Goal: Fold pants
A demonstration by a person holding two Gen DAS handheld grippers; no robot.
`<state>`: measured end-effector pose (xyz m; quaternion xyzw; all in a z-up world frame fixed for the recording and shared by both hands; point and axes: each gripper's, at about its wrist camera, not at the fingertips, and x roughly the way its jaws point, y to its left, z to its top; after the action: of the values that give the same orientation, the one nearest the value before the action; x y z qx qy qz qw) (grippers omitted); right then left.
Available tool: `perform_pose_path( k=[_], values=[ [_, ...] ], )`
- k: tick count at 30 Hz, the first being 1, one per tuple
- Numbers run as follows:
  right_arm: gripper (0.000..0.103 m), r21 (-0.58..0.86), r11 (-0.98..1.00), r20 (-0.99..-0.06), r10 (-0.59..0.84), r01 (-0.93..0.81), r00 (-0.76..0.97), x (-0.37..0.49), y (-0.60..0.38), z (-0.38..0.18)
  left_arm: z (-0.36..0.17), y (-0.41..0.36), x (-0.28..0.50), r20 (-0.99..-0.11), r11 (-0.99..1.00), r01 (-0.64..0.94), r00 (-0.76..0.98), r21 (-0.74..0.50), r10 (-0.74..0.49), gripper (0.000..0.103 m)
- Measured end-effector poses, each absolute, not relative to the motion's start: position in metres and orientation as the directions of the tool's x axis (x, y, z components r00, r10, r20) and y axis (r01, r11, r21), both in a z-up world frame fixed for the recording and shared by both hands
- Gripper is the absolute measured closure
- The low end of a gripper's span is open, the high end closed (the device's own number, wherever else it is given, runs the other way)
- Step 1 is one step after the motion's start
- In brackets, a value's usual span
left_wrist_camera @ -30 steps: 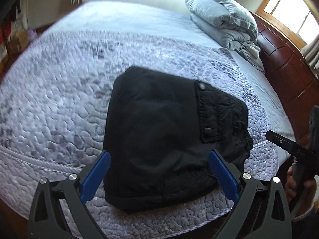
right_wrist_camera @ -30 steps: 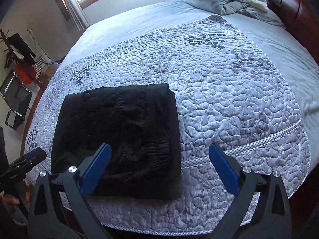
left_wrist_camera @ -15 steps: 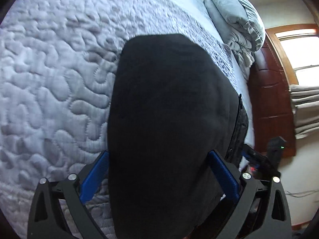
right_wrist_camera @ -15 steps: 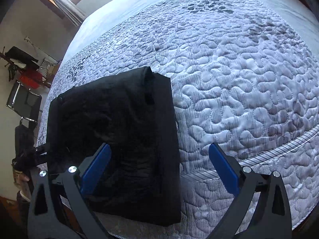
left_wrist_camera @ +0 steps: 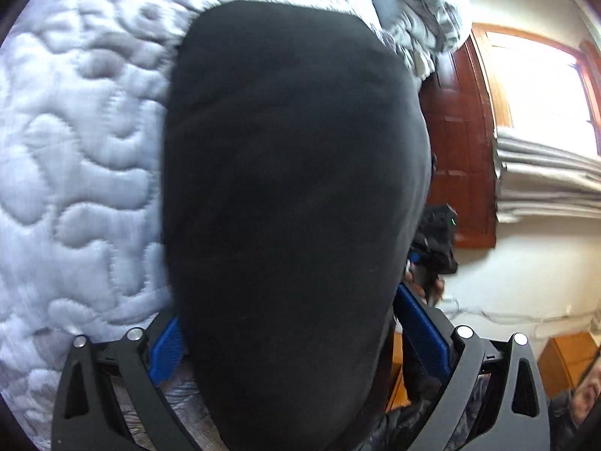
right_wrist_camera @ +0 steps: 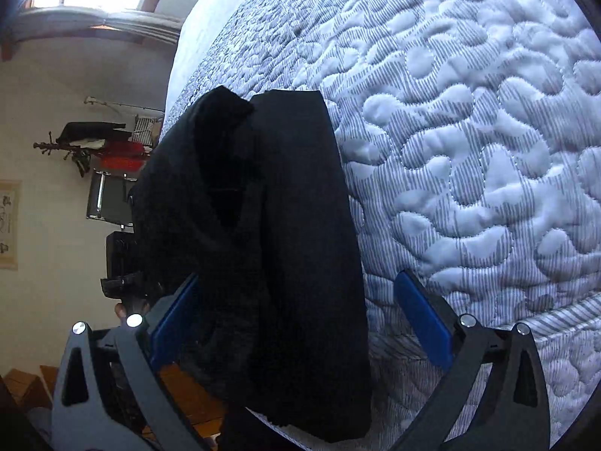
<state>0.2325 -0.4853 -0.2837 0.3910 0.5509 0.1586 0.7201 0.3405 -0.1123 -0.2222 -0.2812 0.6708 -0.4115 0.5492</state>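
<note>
My left gripper (left_wrist_camera: 289, 342) sat low at the near edge of the bed, its blue pads (left_wrist_camera: 422, 332) spread wide, with the folded black pants (left_wrist_camera: 293, 206) filling the gap between them and blocking most of that view. I could not tell whether either pad actually touched the cloth, but the jaws were clearly not pressed together on it. The pants lay in a thick folded bundle on the quilted grey bedspread (left_wrist_camera: 75, 143), close to the mattress edge. My right gripper (right_wrist_camera: 293, 323) was likewise parted, its left pad (right_wrist_camera: 174, 323) just against the side of the pants (right_wrist_camera: 270, 248) and its right pad out over bare bedspread (right_wrist_camera: 469, 131), so it was grasping nothing. In that view the bundle's layers showed along the near side, with one fold standing up at the far end. A rumpled grey duvet (left_wrist_camera: 420, 3) sat at the head of the bed beside the wooden headboard (left_wrist_camera: 462, 143).
</note>
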Motion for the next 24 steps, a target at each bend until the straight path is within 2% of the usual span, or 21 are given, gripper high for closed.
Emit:
perform_pose_path(
  k=[4, 8, 13, 17, 19, 21, 23, 24],
  values=[
    [0.002, 0.771, 0.607, -0.634, 0.702, 0.193, 0.324, 0.239, -0.49, -0.29, -0.228, -0.134, 0.341, -0.506, 0.504, 0.092, -0.317, -0.858, -0.803, 0.004],
    [0.002, 0.787, 0.595, -0.615, 0.733, 0.165, 0.29, 0.246, -0.494, -0.291, -0.231, -0.15, 0.344, -0.55, 0.561, 0.071, -0.332, -0.825, -0.766, 0.003],
    [0.002, 0.803, 0.569, -0.596, 0.755, 0.178, 0.274, 0.256, -0.498, -0.295, -0.233, -0.167, 0.34, -0.522, 0.542, 0.04, -0.335, -0.839, -0.784, 0.004],
    [0.005, 0.771, 0.627, -0.63, 0.727, 0.11, 0.274, 0.257, -0.491, -0.285, -0.233, -0.183, 0.337, -0.552, 0.57, 0.046, -0.323, -0.82, -0.768, 0.004],
    [0.013, 0.764, 0.637, -0.636, 0.715, 0.107, 0.29, 0.256, -0.493, -0.28, -0.233, -0.182, 0.337, -0.559, 0.577, 0.038, -0.306, -0.816, -0.771, 0.005],
    [0.037, 0.786, 0.611, -0.607, 0.731, 0.097, 0.312, 0.253, -0.498, -0.275, -0.232, -0.179, 0.337, -0.57, 0.585, 0.038, -0.285, -0.81, -0.771, 0.012],
    [0.05, 0.794, 0.604, -0.592, 0.738, 0.073, 0.325, 0.25, -0.498, -0.271, -0.228, -0.179, 0.337, -0.574, 0.583, 0.054, -0.268, -0.811, -0.773, 0.029],
    [0.055, 0.787, 0.614, -0.596, 0.732, 0.059, 0.33, 0.249, -0.495, -0.265, -0.227, -0.178, 0.338, -0.563, 0.569, 0.058, -0.262, -0.82, -0.784, 0.034]
  ],
)
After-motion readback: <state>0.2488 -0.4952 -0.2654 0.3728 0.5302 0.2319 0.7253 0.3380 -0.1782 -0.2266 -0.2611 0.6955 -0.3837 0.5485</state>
